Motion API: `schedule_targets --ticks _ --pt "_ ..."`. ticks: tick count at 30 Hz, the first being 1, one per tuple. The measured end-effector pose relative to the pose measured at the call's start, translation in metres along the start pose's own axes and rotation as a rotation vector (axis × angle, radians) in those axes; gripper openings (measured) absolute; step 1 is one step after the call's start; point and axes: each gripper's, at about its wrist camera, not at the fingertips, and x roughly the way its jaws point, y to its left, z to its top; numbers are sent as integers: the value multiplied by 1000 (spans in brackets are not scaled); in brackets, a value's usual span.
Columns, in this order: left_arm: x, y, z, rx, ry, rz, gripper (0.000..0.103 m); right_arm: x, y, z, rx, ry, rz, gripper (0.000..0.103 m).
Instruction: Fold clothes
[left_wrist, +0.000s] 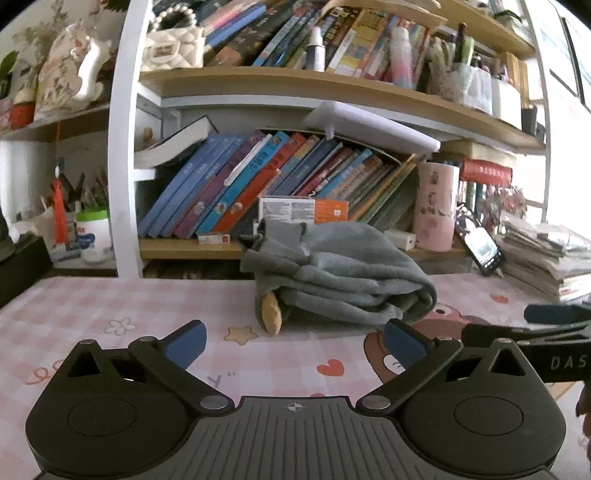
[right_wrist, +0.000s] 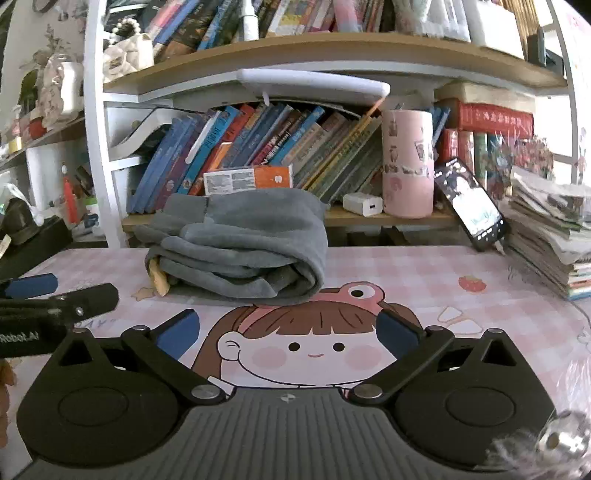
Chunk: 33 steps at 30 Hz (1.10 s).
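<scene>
A grey garment (left_wrist: 332, 273) lies folded in a thick bundle at the far side of the pink checked table mat (left_wrist: 110, 306), against the bookshelf; a tan patch peeks out at its left end. The same grey garment (right_wrist: 240, 251) sits ahead in the right wrist view. My left gripper (left_wrist: 295, 341) stands open short of the bundle, nothing between its blue pads. My right gripper (right_wrist: 288, 334) is also open and bare, over the cartoon girl print, a little short of the garment. Each gripper shows at the edge of the other's view.
A bookshelf (left_wrist: 295, 85) full of leaning books stands right behind the garment. A pink cup (right_wrist: 406, 166), a white charger (right_wrist: 364, 205) and a propped phone (right_wrist: 472, 203) sit at the right. A stack of papers (right_wrist: 546, 236) lies on the table's right side.
</scene>
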Motion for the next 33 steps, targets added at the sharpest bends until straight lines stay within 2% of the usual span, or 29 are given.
schedule_targets --ticks 4,33 --pt "0 -3 -2 30 -6 19 103 1 3 -1 -29 -6 -17 103" --pt "8 0 -2 10 53 16 103 5 5 -5 -55 -13 -81 103"
